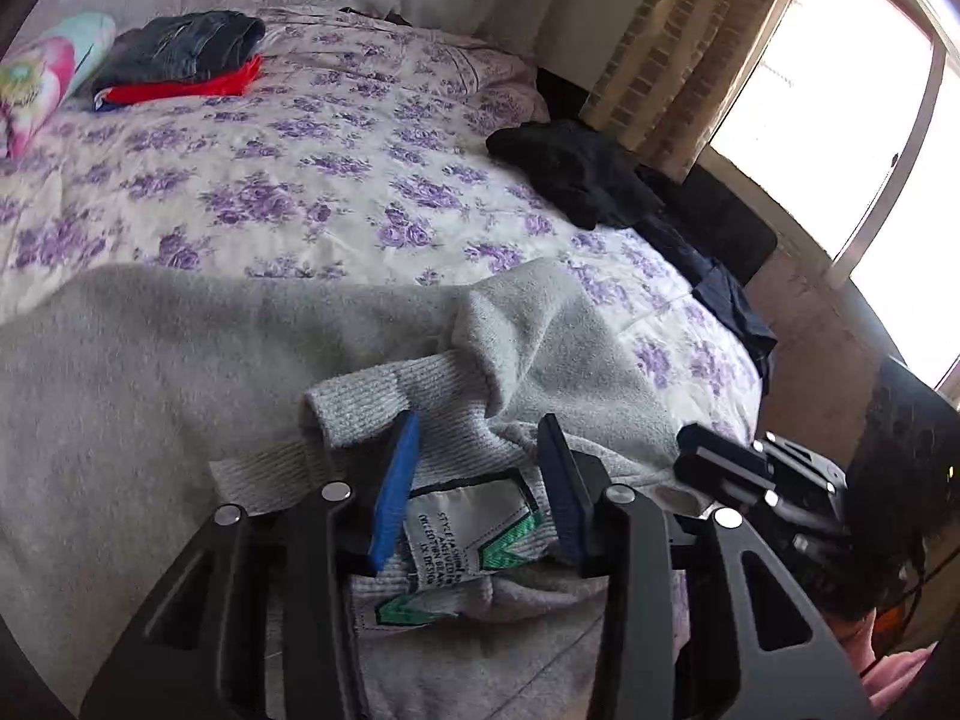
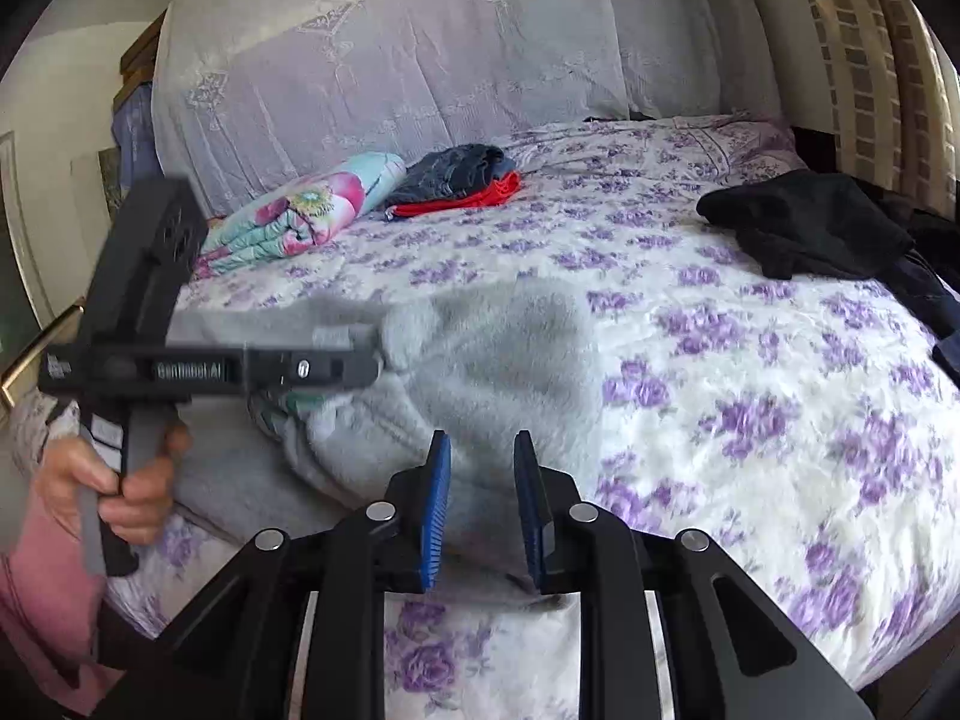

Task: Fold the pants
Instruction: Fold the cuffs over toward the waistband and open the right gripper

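I'm at the start of the fold, I judge: the grey fleece pants lie rumpled on the bed, nearest my edge, with the ribbed waistband turned over so the sewn label faces up. My left tool sits over that waistband, its blue fingers spread on either side of the label and pinching nothing. My right tool hovers at the near edge of the same grey heap, also spread and empty; the cloth between its fingers is not gripped as far as I can tell.

The next move, I think, calls for closing each tool on a waistband corner and pulling the pants flat before any fold.

Room is good straight ahead: the floral quilt is bare beyond the pants. Far off to the left sit a rolled blanket and a folded stack of jeans on a red garment. To the right a black garment lies near the bed edge, which drops away there. My 2 tools are near each other, so I should avoid crossing them.
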{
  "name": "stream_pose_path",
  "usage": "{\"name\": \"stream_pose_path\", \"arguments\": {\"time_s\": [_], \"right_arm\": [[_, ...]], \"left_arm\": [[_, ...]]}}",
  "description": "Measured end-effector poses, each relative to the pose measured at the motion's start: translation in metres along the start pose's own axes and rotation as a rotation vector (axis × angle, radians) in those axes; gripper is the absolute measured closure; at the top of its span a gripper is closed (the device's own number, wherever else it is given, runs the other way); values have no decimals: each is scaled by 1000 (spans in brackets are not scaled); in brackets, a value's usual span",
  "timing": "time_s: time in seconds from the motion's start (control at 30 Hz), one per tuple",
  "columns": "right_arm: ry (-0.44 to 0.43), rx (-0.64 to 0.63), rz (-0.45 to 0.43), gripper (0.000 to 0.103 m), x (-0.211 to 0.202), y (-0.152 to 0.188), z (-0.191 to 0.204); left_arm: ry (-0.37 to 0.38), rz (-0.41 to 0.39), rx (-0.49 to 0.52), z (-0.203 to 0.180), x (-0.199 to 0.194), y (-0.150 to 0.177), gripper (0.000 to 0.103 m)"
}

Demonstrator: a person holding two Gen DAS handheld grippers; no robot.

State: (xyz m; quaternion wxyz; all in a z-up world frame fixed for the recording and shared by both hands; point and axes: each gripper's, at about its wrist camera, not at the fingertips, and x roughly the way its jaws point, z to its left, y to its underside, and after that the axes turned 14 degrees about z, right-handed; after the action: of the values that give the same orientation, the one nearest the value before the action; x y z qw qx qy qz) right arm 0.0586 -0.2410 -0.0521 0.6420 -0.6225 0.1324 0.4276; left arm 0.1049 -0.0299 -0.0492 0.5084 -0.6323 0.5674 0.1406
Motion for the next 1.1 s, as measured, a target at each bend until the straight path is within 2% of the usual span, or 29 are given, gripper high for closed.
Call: {"name": "stream_pose_path", "arguments": {"time_s": [0.1,0.2,0.27,0.3,0.33,0.37,0.47,0.57,0.63,0.67,0.73,0.77,0.8,0.87,0.9,0.93,0.97,1.0,1.07,1.1], "right_arm": [[-92,19,-43,76,-4,-41,-12],[-82,-19,-29,76,16,-79,-15],[-73,1,61,74,47,-96,-24],[-76,10,146,72,72,-101,-32],[-66,12,238,72,99,-99,-37],[-72,0,266,72,113,-95,-40],[-36,-10,227,72,85,-90,-32],[-75,-33,65,71,27,-71,-17],[-62,-61,-1,70,3,-47,-6],[-55,-68,4,69,3,-32,0],[-9,-72,131,65,33,-2,5],[15,-73,99,65,40,12,6],[29,-71,26,65,35,20,9],[74,-57,23,64,24,15,17],[70,-41,-14,62,13,13,20],[37,-30,-85,52,0,13,22],[11,-23,-136,46,-7,15,23],[14,-18,-133,39,-3,18,23],[50,-39,13,37,31,27,21],[77,-70,-59,37,30,36,24]], "left_arm": [[32,-9,-41,6,-3,6,64],[-7,-21,-17,0,-2,9,63],[-14,-25,-17,-4,-5,7,63],[-13,-27,-19,-4,-5,8,63],[-10,-27,-20,-4,-6,7,63],[-7,-27,-20,-4,-4,7,63],[-8,-31,-17,-3,-4,8,63],[6,-35,-24,-1,-4,8,63],[10,-39,-26,0,-4,9,63],[10,-42,-24,0,-4,10,63],[4,-43,-17,-1,-3,10,63],[7,-38,-14,-2,-2,10,62],[-4,-40,-10,-4,-2,10,61],[-33,-41,4,-8,-2,11,60],[-49,-43,11,-10,-2,12,58],[-61,-47,19,-13,-2,14,54],[-65,-48,24,-14,-2,15,51],[-74,-51,30,-17,-1,16,47],[-102,-55,43,-22,1,18,45],[-114,-54,47,-24,2,18,42]]}}
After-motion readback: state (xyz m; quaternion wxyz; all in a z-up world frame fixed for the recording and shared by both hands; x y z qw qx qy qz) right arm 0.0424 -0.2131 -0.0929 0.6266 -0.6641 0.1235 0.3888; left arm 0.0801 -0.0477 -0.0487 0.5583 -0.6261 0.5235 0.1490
